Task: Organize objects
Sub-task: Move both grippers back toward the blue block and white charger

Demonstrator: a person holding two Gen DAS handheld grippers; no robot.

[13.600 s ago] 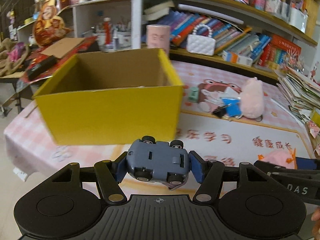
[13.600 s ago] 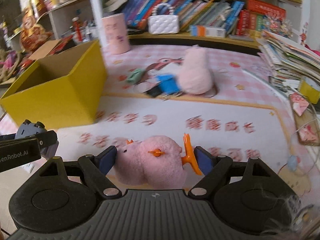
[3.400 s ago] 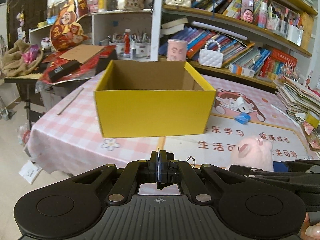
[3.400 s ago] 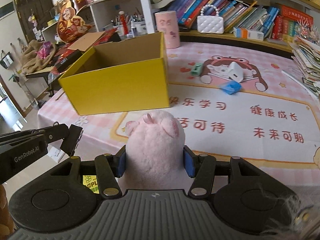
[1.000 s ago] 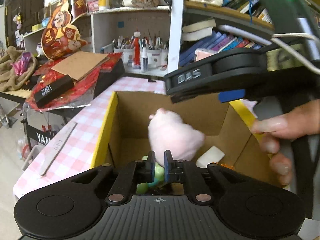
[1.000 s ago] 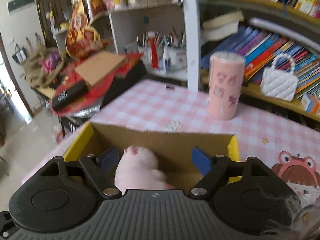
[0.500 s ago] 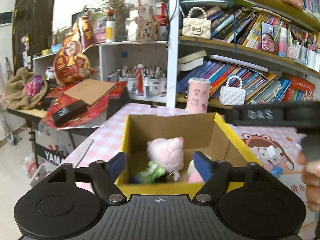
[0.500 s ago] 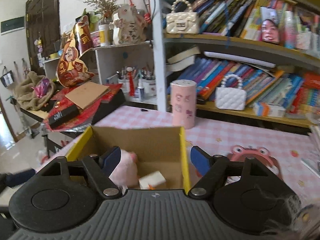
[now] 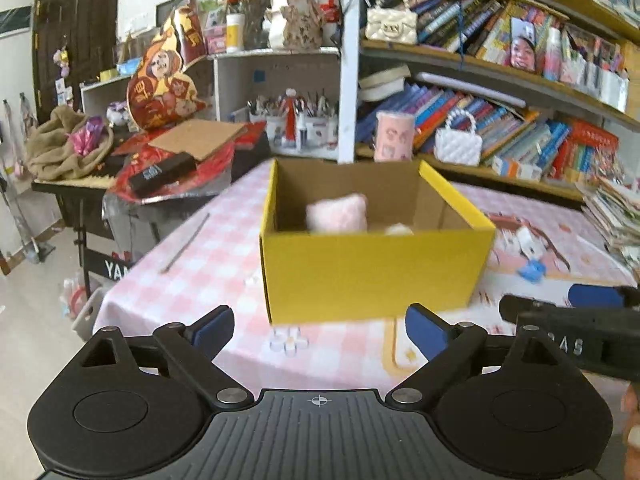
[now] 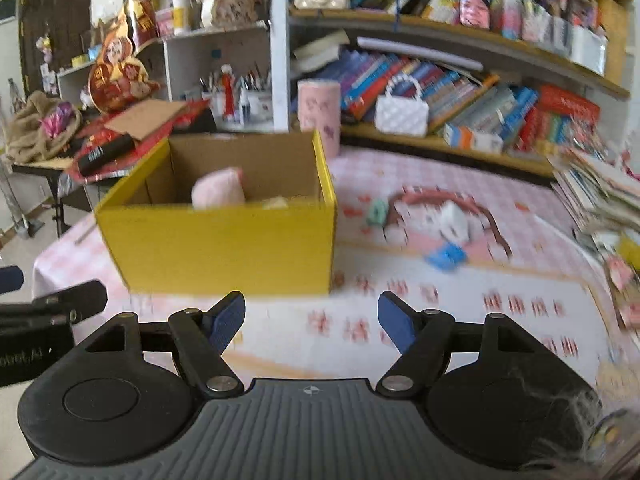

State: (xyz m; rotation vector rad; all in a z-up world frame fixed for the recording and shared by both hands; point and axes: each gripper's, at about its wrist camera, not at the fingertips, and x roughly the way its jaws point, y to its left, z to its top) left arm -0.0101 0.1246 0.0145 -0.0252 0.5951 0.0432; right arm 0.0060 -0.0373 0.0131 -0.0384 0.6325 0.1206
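Note:
A yellow cardboard box (image 9: 372,272) (image 10: 224,248) stands on the pink checked tablecloth. A pink plush toy (image 9: 338,214) (image 10: 218,194) rests inside it with other small things mostly hidden by the front wall. My left gripper (image 9: 318,330) hangs in front of the box, its jaws opening wide with nothing between them. My right gripper (image 10: 310,318) is also back from the box, its jaws closing slowly and empty. On the mat to the right lie a blue item (image 10: 446,256), a white item (image 10: 454,220) and a green one (image 10: 376,212).
A pink cup (image 10: 319,110) and a white quilted purse (image 10: 402,114) stand by the bookshelf behind the table. A stack of papers (image 10: 596,196) fills the right edge. A cluttered side table (image 9: 168,160) sits at the left. The right gripper's arm (image 9: 576,336) shows low right in the left wrist view.
Both grippers have drawn back from above the box to in front of it. The left jaws went from nearly shut to wide. The pink plush stays in the box.

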